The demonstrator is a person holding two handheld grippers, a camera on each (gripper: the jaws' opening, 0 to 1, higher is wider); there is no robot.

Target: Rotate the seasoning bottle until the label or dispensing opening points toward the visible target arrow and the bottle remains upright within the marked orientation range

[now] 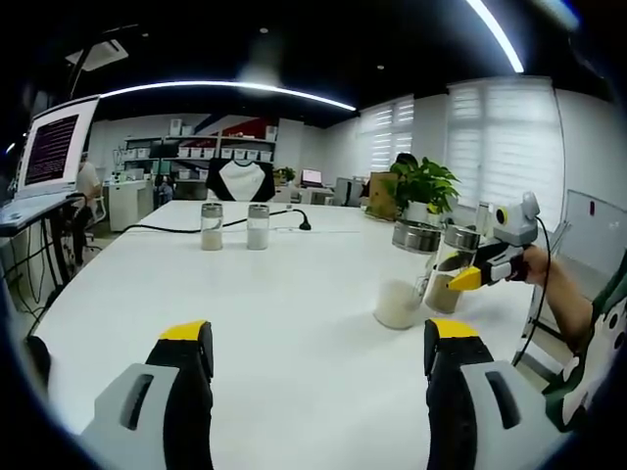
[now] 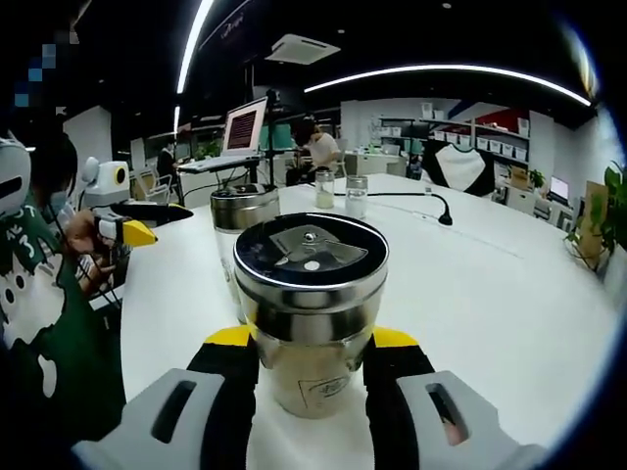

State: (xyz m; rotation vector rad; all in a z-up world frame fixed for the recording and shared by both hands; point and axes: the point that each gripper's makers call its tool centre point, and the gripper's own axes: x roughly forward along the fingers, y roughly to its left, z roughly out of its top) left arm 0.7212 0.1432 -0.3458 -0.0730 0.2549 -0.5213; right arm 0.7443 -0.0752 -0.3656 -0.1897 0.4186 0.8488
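- Right gripper view: the right gripper (image 2: pixel 306 367) has its two yellow-tipped jaws closed against the sides of the seasoning bottle (image 2: pixel 309 313), which stands upright on the white table (image 2: pixel 490 294), close to the table's near edge.
- The bottle's steel lid (image 2: pixel 306 252) faces the camera here, showing a flap-style dispensing opening on top; a small printed label sits low on the glass between the jaws.
- A second jar (image 2: pixel 242 230) stands just behind the held bottle, near enough to matter in a turn.
- Judging by the grip, the step in hand is the rotation itself: the bottle is held but I see no target arrow or orientation marks on the table in either view, so how far it has to turn cannot be told.
- The next move likely calls for a twist about the bottle's vertical axis, keeping it level and clear of the neighbouring jar.
- Left gripper view: the left gripper (image 1: pixel 318 357) is wide open and holds nothing, hovering above bare table.
- This view adds the side-on picture: both jars upright near the table's right edge, the pale powder inside them, and two further shakers (image 1: pixel 234 226) well apart across the table beside a black cable (image 1: pixel 167 227).
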